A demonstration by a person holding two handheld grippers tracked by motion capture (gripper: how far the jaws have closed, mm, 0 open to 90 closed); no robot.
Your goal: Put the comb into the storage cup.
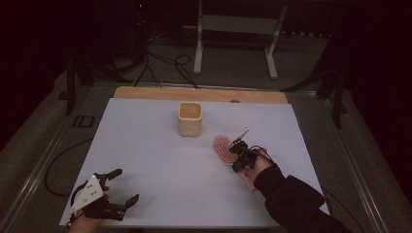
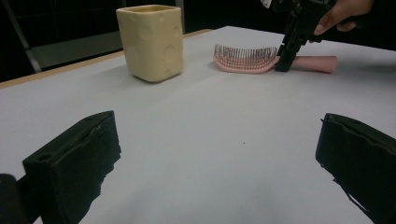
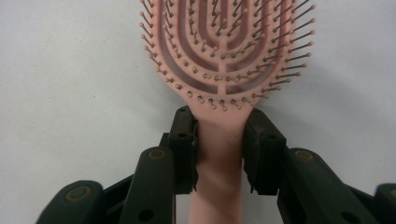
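Right gripper [image 3: 218, 140] clamped on the neck of the pink hairbrush [image 3: 224, 51], which lies bristles-up on the table just right of the cream cup [image 1: 190, 119]; grasp looks done, lift and placing remain; left gripper [image 1: 120, 187] idle, jaws wide apart.

So the cup [image 1: 190, 119] sits toward the far middle of the table [image 1: 145, 145], standing upright. The hairbrush [image 1: 223, 149] lies flat just right of it and a bit nearer to the person, bristles up, head pointing toward the far side and handle toward the near edge. The right gripper [image 1: 239, 155] is over the handle, right where it meets the head, one jaw on each side. The left gripper [image 1: 127, 186] is way off at the near left corner, well apart from both.
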